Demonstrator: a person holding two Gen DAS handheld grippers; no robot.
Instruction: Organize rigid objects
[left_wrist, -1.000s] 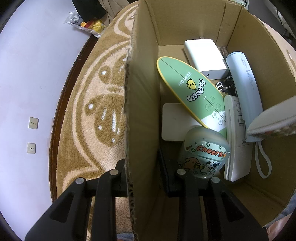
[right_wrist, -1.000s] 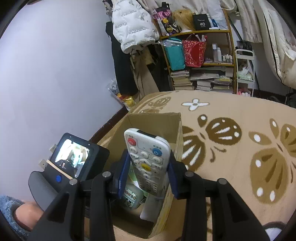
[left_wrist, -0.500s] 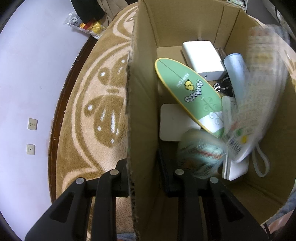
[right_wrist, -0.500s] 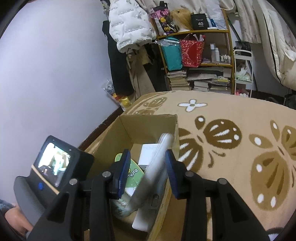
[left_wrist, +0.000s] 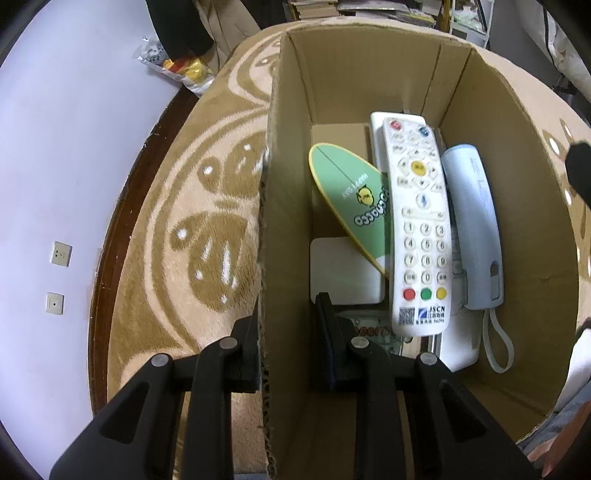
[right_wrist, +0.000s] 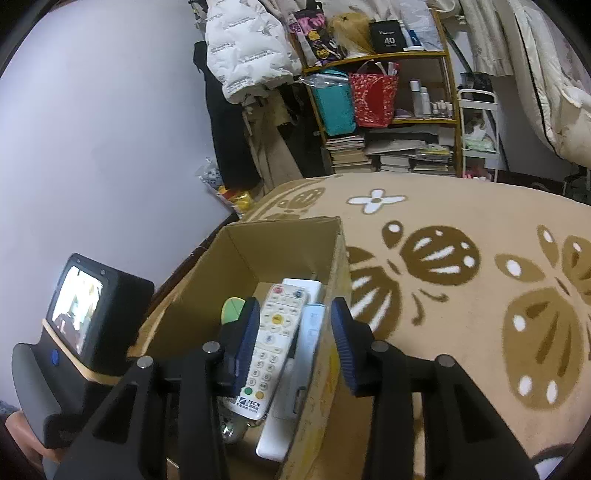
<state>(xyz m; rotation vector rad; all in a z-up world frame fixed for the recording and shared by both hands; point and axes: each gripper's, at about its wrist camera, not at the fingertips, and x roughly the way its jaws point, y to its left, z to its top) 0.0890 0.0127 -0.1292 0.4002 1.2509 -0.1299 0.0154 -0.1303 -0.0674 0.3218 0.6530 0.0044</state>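
Observation:
My left gripper (left_wrist: 288, 343) is shut on the left wall of an open cardboard box (left_wrist: 284, 221), one finger outside and one inside. A white remote control (left_wrist: 417, 229) with coloured buttons lies face up in the box. It rests across a green oval board (left_wrist: 347, 192), beside a pale blue handset (left_wrist: 472, 221) and over white flat devices (left_wrist: 343, 273). My right gripper (right_wrist: 295, 332) hovers above the box (right_wrist: 280, 240), jaws opening. The remote (right_wrist: 273, 343) lies below and between the fingers, and the pads do not press it.
The box stands on a tan rug with brown leaf patterns (right_wrist: 461, 258) near a pale wall (left_wrist: 55, 147). A cluttered shelf (right_wrist: 388, 92) and hanging coats (right_wrist: 247, 55) stand at the back. My left gripper's screen unit (right_wrist: 81, 314) sits left of the box.
The right gripper let go of the remote, which dropped into the box and now lies flat on the other items. Its jaws stand wider. The left grip on the box wall is unchanged.

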